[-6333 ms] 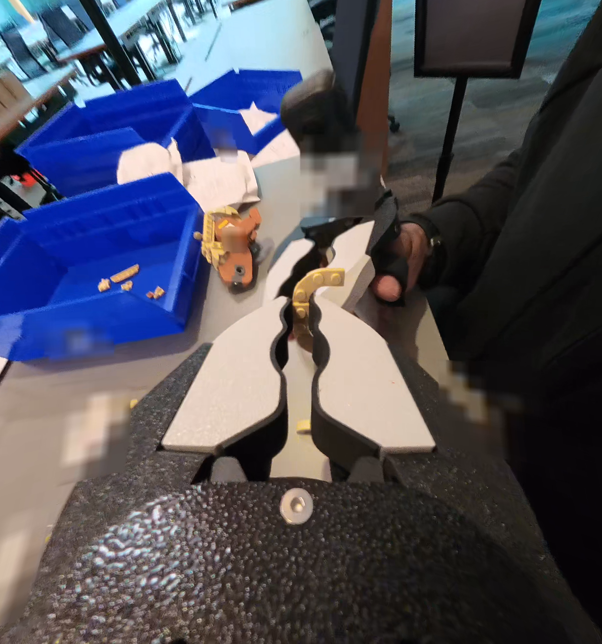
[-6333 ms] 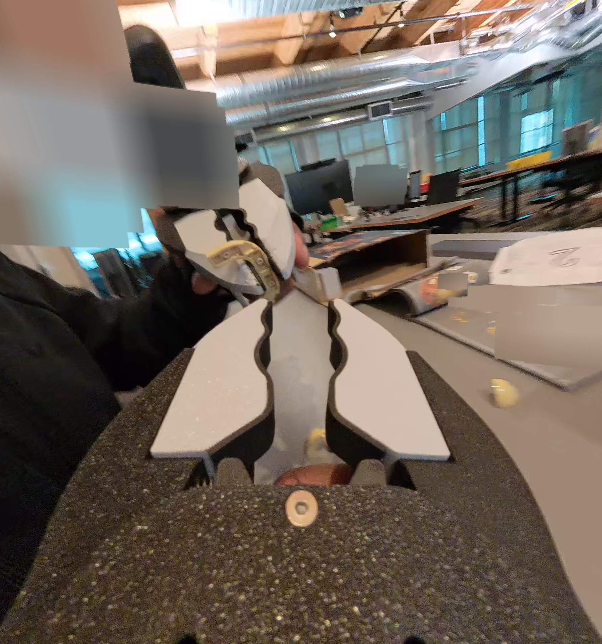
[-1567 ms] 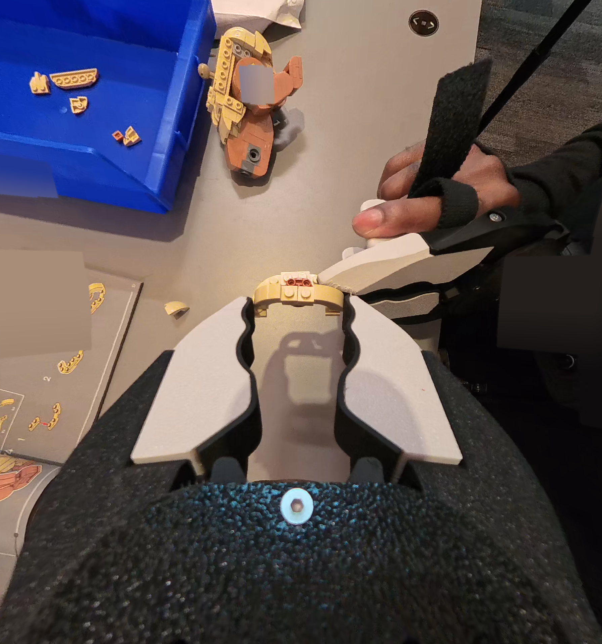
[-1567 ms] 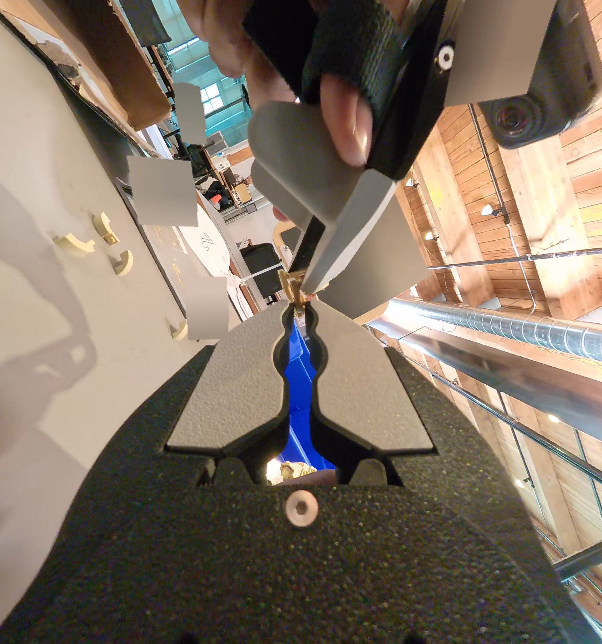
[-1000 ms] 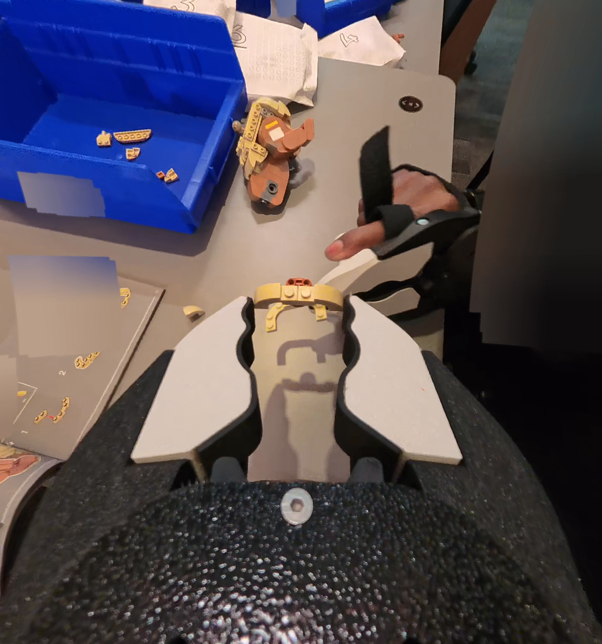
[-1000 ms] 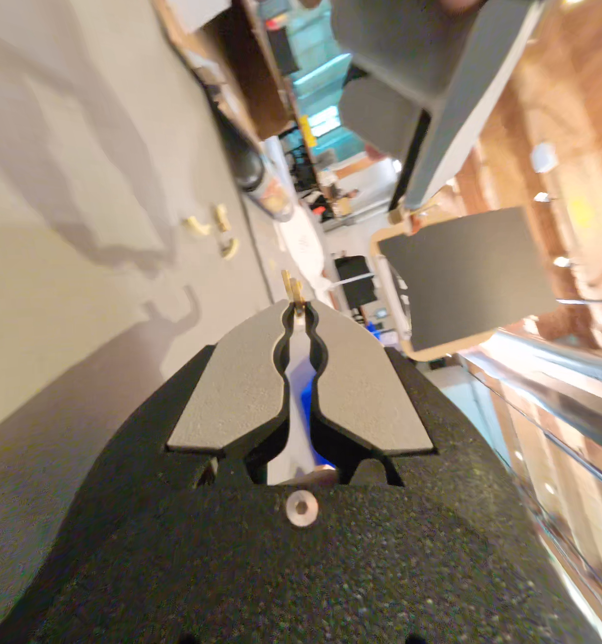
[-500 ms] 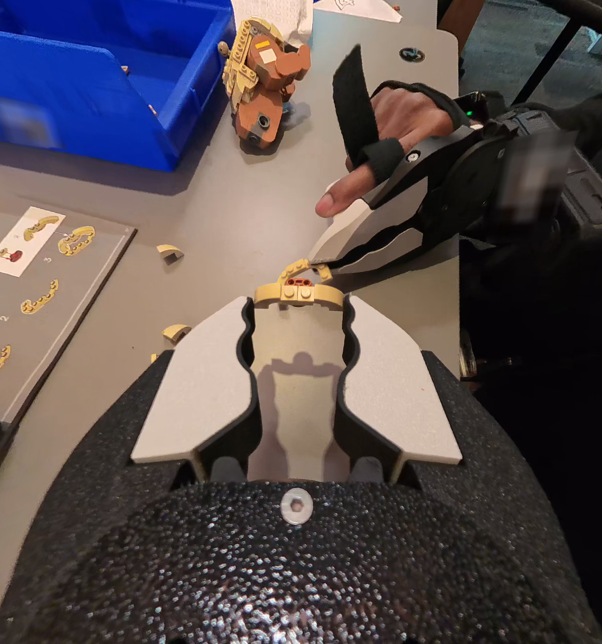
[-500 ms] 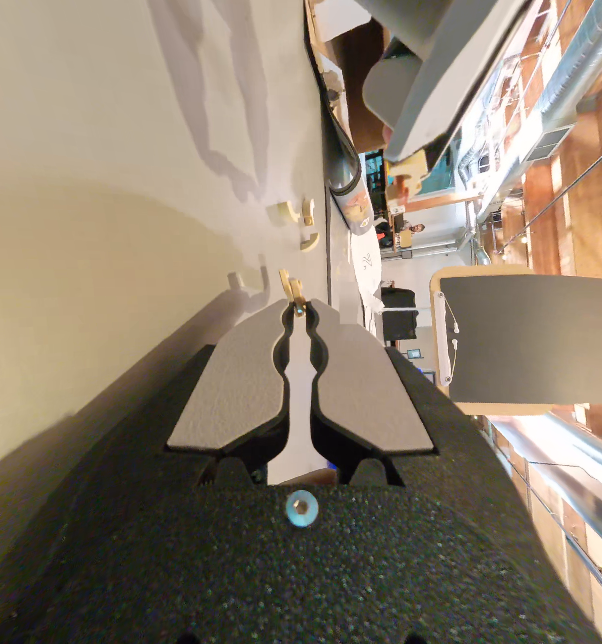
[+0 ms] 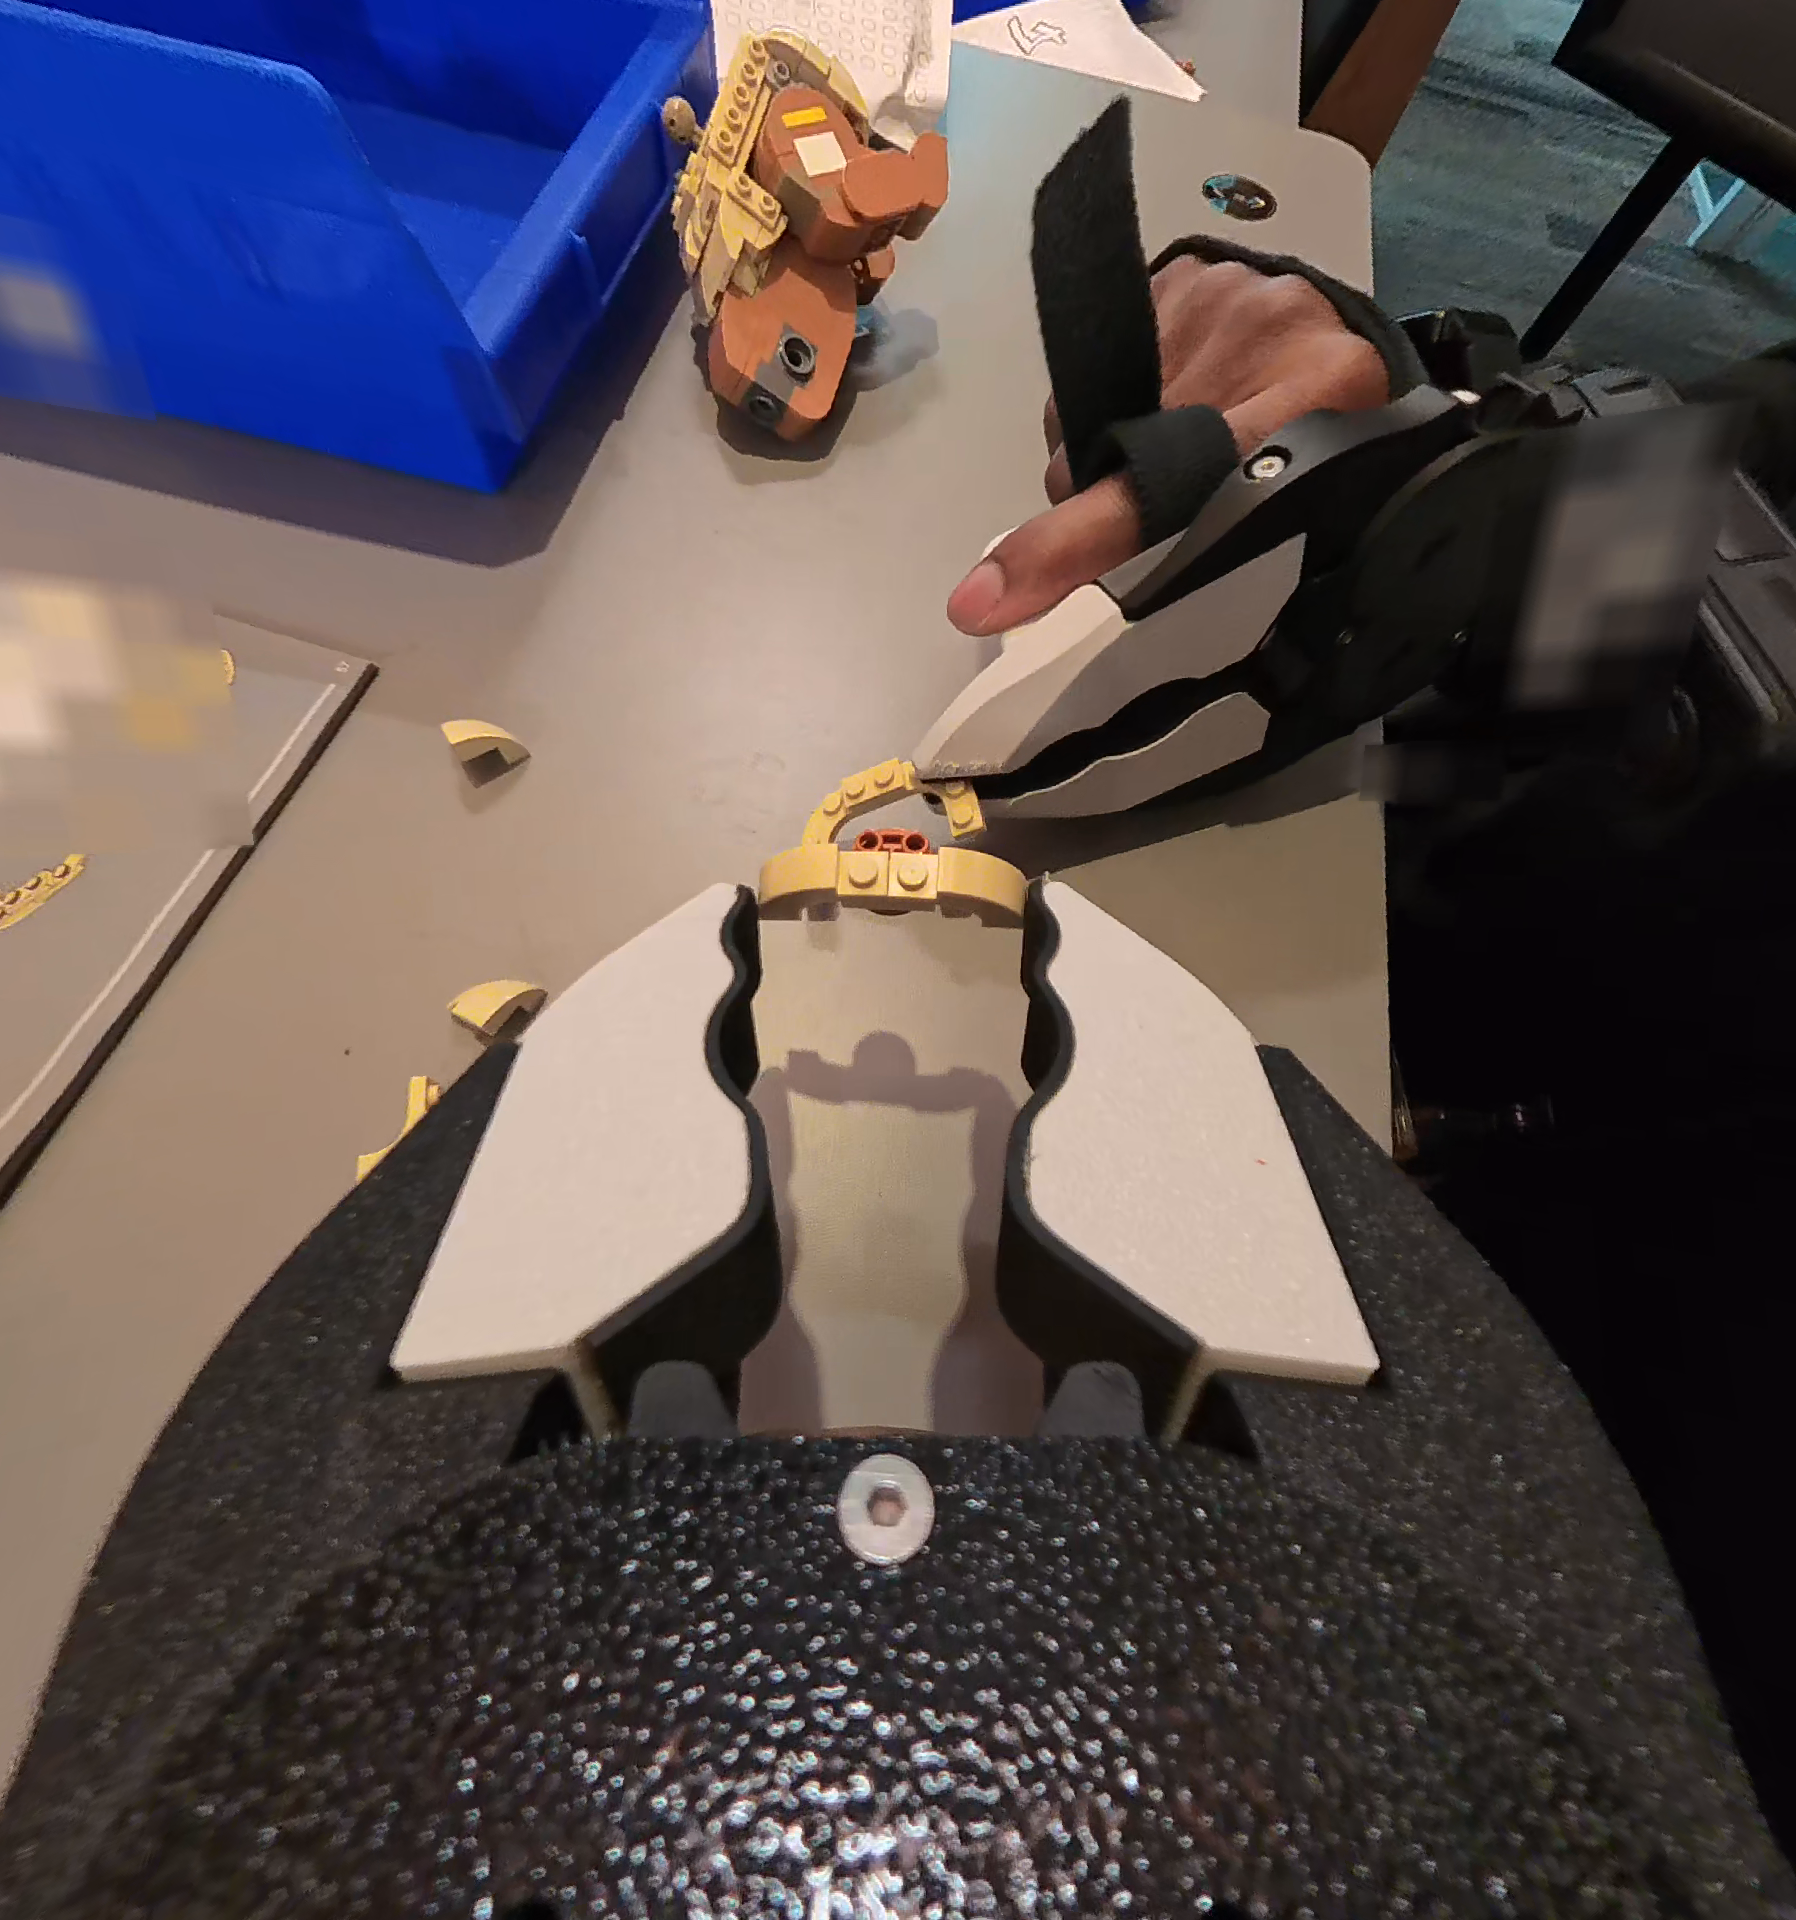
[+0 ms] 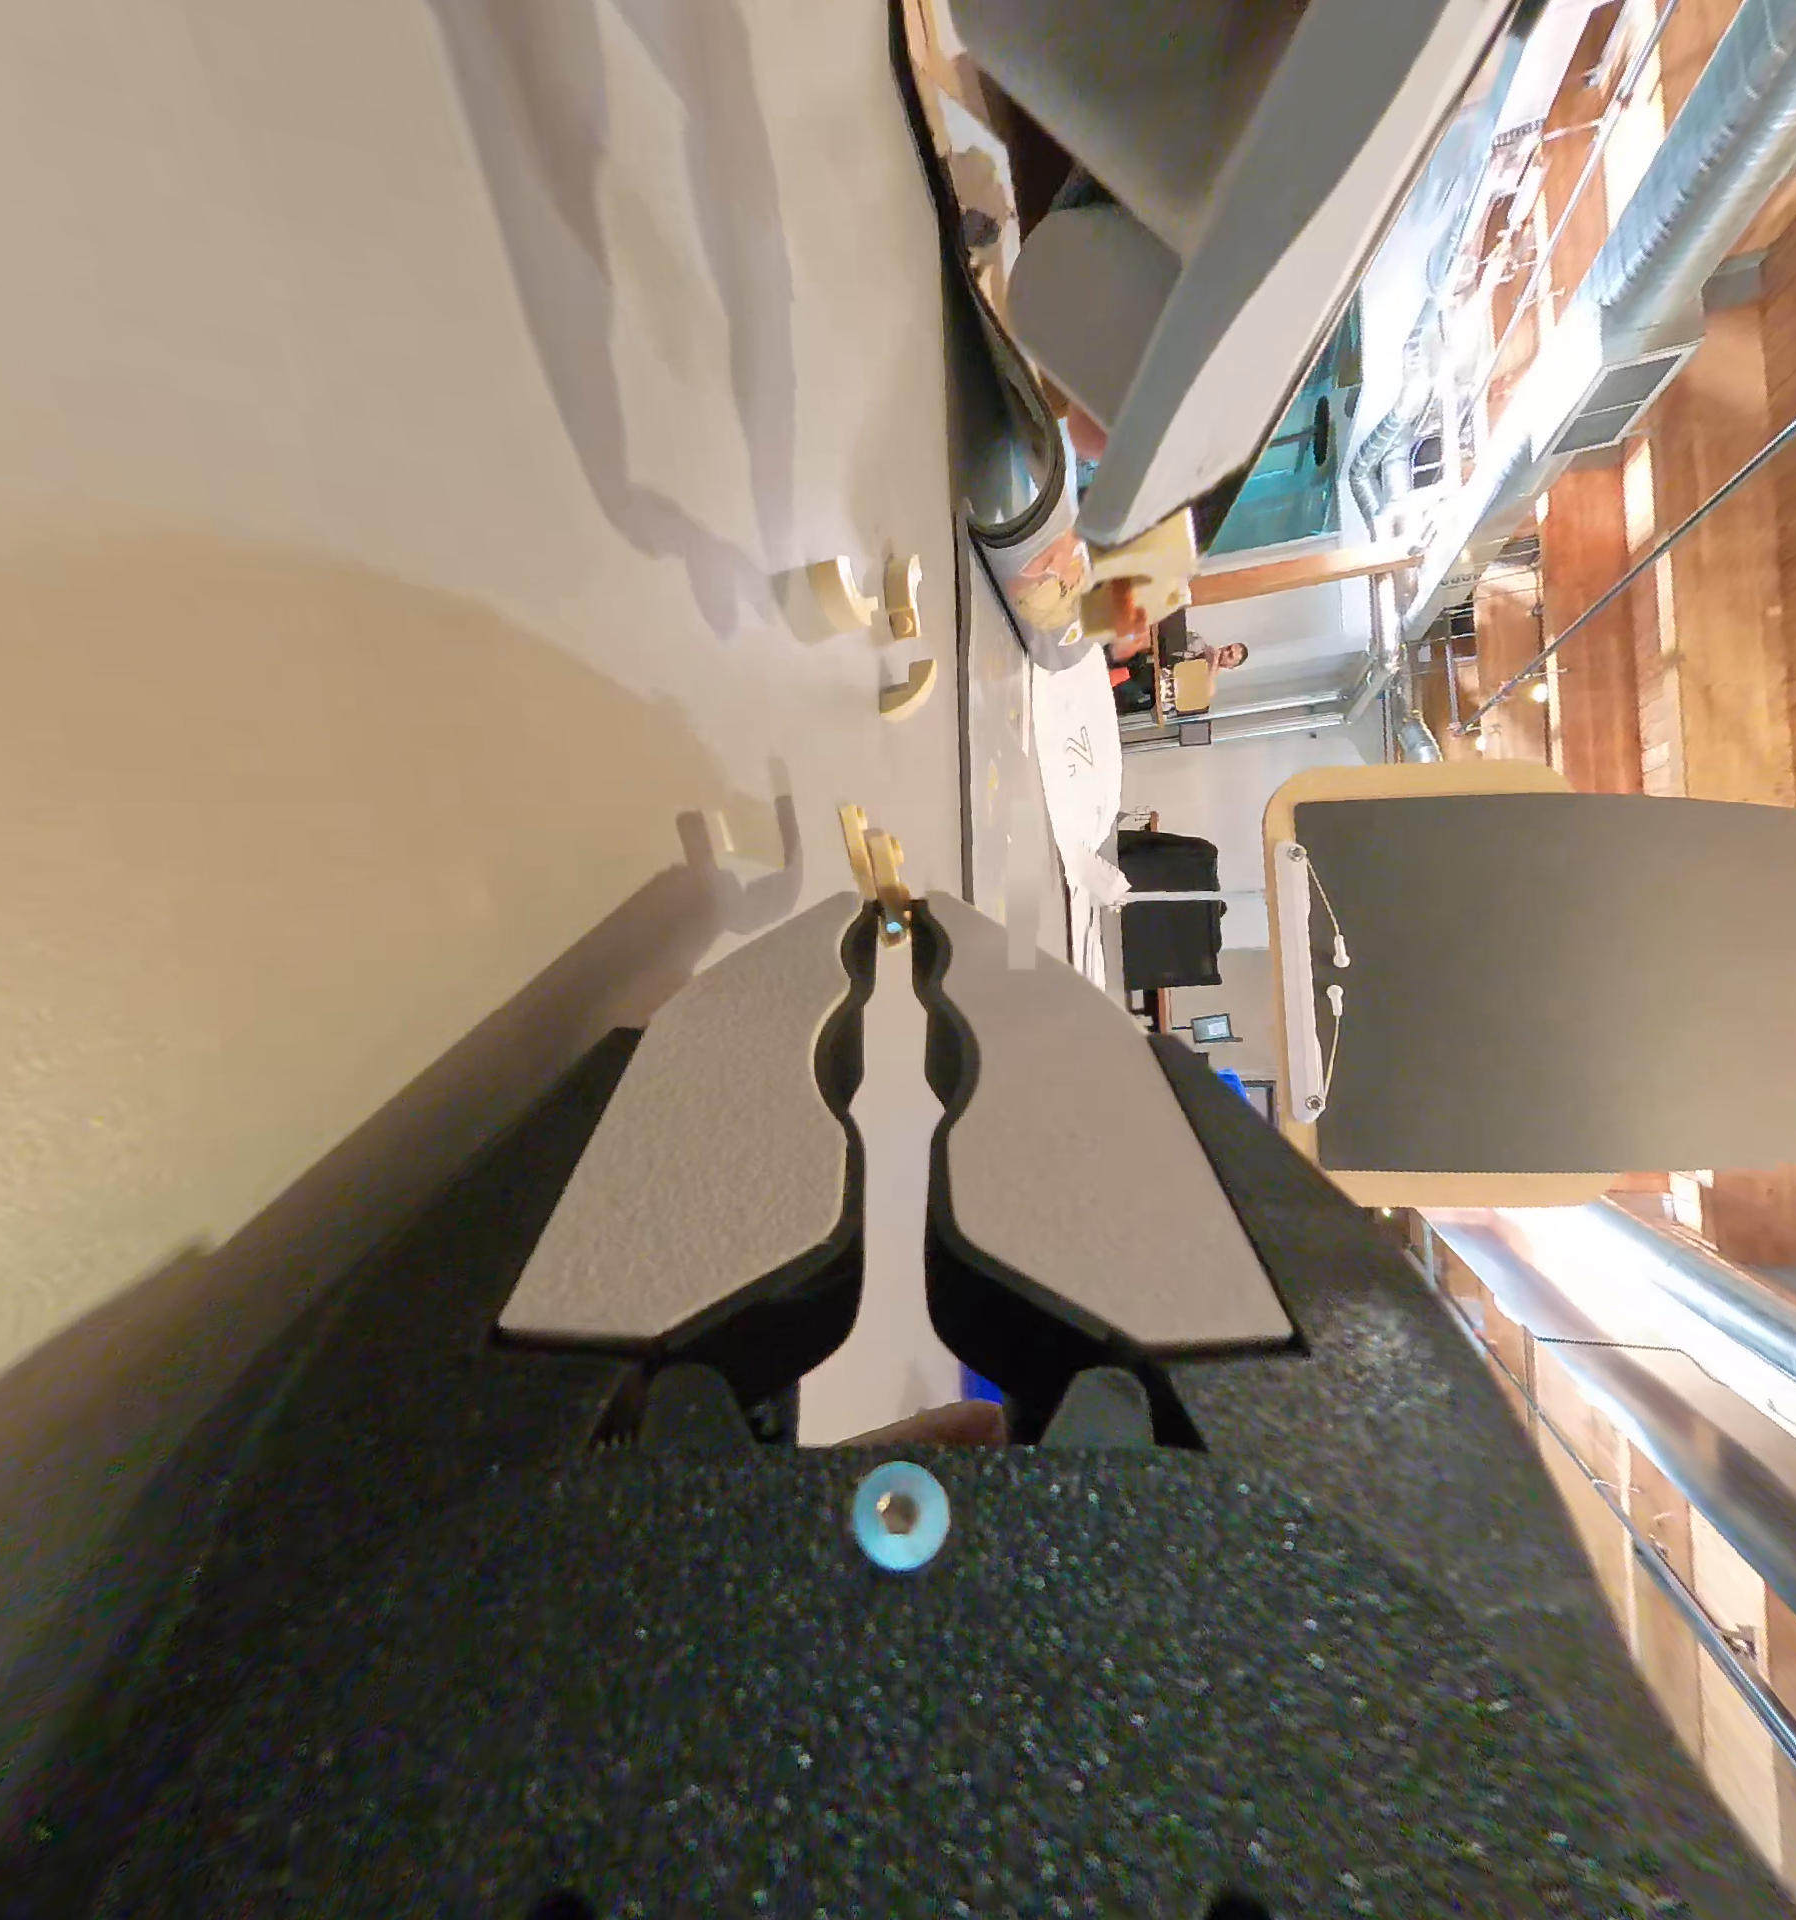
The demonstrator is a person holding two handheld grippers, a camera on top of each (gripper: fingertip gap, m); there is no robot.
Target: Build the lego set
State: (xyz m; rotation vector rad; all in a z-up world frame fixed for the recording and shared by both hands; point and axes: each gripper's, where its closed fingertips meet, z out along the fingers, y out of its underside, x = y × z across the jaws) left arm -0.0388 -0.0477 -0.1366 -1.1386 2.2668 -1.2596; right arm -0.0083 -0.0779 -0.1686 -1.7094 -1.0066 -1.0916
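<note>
Checking hidden parts: your left gripper [image 9: 892,904] grasps the tan arch assembly [image 9: 892,875], its underside concealed. Your right gripper [image 9: 935,774] pinches one curved tan plate [image 9: 873,798] just beyond it. Three loose tan pieces [image 9: 483,743] lie left.

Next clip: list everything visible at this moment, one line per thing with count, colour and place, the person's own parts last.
Bin: one, blue, far left on table.
Brick model: one, brown and tan, beside the bin.
Paper sheets: white, behind the model.
Instruction sheet: one, grey, left edge.
Loose curved bricks: at least three, tan, on table left of the left gripper.
Table: one, grey.
Tan arch assembly: one, with a small brown piece, clamped between left gripper fingertips.
Thin tan arch plate: one, pinched by right gripper.
Left gripper: grey fingers, black body.
Right gripper: near arch assembly.
Hand: one, strapped to right gripper.
</note>
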